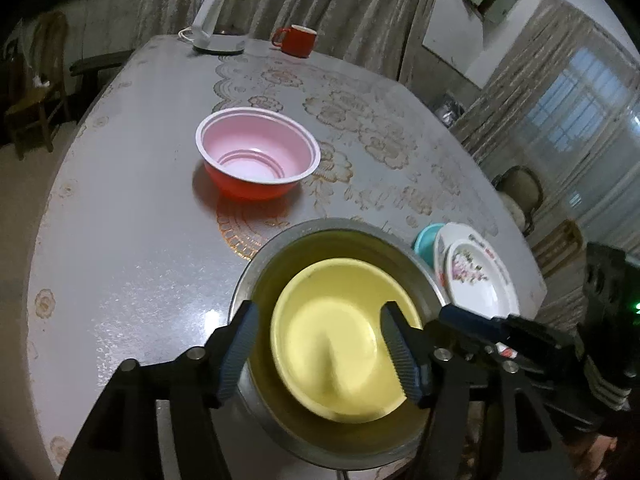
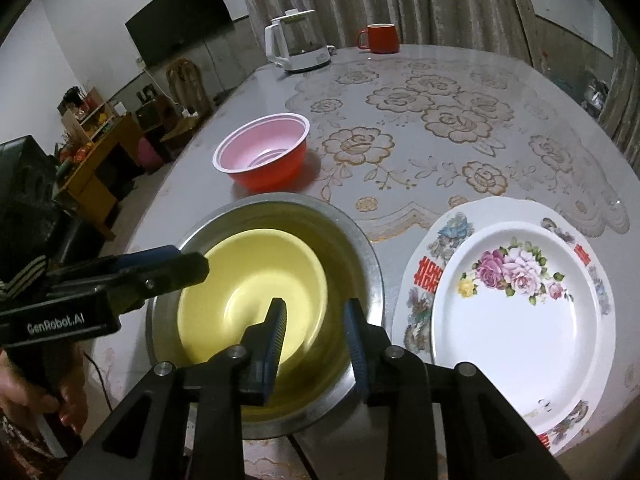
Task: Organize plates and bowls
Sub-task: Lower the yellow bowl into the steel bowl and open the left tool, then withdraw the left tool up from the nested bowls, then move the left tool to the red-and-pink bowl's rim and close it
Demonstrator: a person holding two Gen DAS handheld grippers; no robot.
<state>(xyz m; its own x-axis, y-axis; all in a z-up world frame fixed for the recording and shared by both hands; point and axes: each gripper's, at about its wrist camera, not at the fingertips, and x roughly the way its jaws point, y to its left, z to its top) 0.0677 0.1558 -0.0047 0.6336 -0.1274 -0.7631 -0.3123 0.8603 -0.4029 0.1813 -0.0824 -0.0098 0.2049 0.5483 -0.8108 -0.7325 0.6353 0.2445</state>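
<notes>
**Both grippers hovering open over the nested yellow bowl**

The left gripper (image 1: pixel 320 356) is hanging over the near edge of the tabletop (image 1: pixel 132 248) with its blue-padded fingers (image 1: pixel 240 344) spread wide, one on either side of the pale yellow plastic bowl (image 1: pixel 332 340); the pads are not pressing on it as far as the left wrist view shows. The right gripper (image 2: pixel 316 344) is reaching in from the other side, its fingers (image 2: pixel 276 332) parted a smaller way and pinching nothing, with the yellow bowl's rim and the inner wall of the wide stainless-steel basin (image 2: pixel 368 256) showing in the gap between them. The yellow bowl is sitting inside the steel basin, tilted toward one side, and the basin is standing at the near edge of the tabletop.

Just beside the basin, toward the near right corner, a white round plate with a pink flower print (image 2: pixel 516 312) is lying on top of a larger scalloped plate with red characters and flowers on its border (image 2: pixel 424 276). In the left wrist view a small teal dish (image 1: pixel 425 242) is peeking out from behind those plates.

Further in, near the middle of the tabletop, a red plastic bowl with a pink inside and white rim (image 1: pixel 258 152) is standing alone, well apart from the basin.

At the far edge, a white electric kettle with a clear body (image 2: pixel 296 42) and a red mug (image 2: pixel 380 38) are standing near each other.
</notes>
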